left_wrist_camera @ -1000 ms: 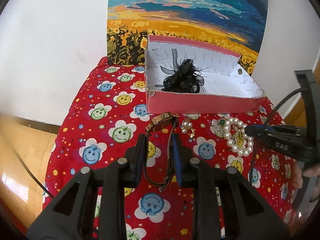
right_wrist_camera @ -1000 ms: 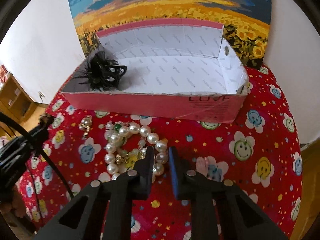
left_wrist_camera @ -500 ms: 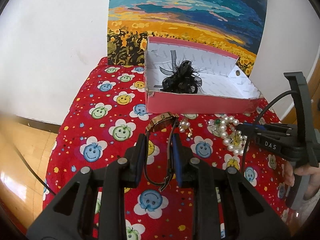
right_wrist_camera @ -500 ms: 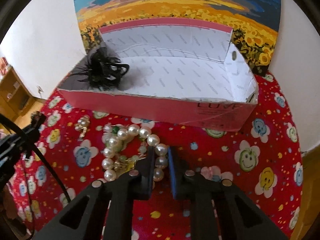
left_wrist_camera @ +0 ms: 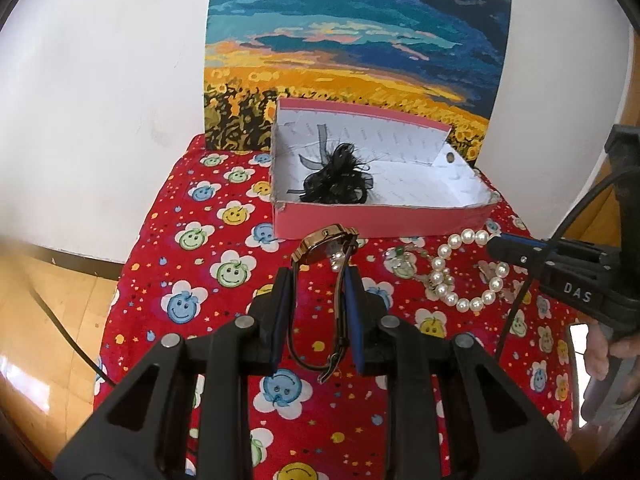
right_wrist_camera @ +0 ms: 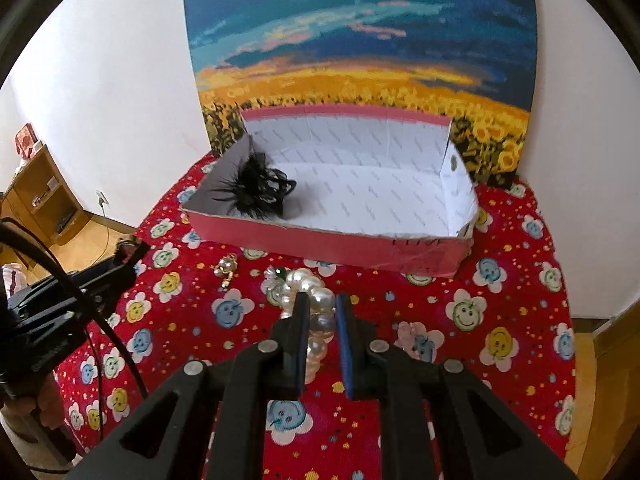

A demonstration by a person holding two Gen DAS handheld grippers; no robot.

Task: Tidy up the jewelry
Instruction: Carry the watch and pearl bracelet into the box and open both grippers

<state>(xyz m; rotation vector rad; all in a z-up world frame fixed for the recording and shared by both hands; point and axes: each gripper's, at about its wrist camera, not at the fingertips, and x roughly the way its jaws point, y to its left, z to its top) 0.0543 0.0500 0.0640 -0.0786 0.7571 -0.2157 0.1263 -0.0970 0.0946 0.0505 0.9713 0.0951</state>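
Observation:
My left gripper point(left_wrist_camera: 318, 276) is shut on a gold wristwatch point(left_wrist_camera: 326, 240) and holds it above the red cloth, in front of the pink box point(left_wrist_camera: 380, 220). A black feather hair piece point(left_wrist_camera: 338, 182) lies in the box's left end. My right gripper point(right_wrist_camera: 322, 302) is shut on a pearl bracelet point(right_wrist_camera: 316, 312), which hangs lifted off the cloth; the bracelet also shows in the left wrist view point(left_wrist_camera: 468, 276). A small pearl brooch point(right_wrist_camera: 226, 270) lies on the cloth left of the pearls.
The round table has a red smiley-flower cloth point(right_wrist_camera: 500, 320). A sunflower painting point(right_wrist_camera: 360, 60) leans on the wall behind the box. A wooden shelf point(right_wrist_camera: 36, 196) stands far left. A green-and-silver trinket point(left_wrist_camera: 400, 260) lies near the pearls.
My right gripper has risen with the pearl bracelet off the cloth. Both grippers have pulled up and back from the box. The watch stays held in my left gripper.

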